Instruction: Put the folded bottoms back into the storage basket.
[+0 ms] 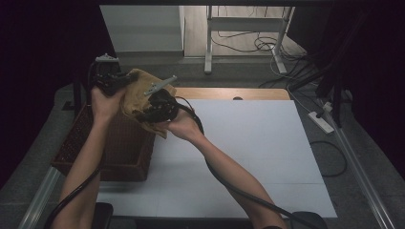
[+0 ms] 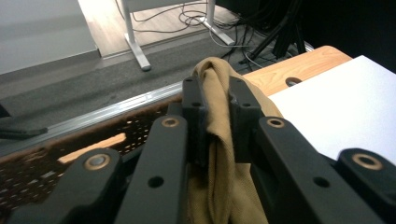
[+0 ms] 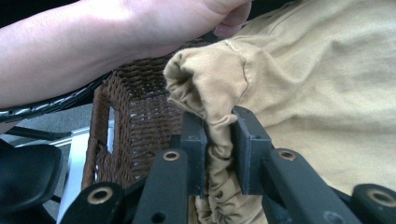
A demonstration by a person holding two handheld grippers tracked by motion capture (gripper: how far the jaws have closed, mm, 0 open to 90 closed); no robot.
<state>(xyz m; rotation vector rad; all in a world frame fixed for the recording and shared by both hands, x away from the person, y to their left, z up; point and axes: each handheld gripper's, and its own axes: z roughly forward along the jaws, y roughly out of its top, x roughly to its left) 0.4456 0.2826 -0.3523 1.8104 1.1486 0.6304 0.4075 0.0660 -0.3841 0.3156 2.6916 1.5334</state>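
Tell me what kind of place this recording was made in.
Probably a lab or workshop set up for recording, not a home. A white-topped table stands on grey carpet, loose cables and a power strip lie on the floor, and the metal legs of a desk stand behind.

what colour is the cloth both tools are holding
Mustard yellow, plain, no pattern. The cloth shows best in the right gripper view.
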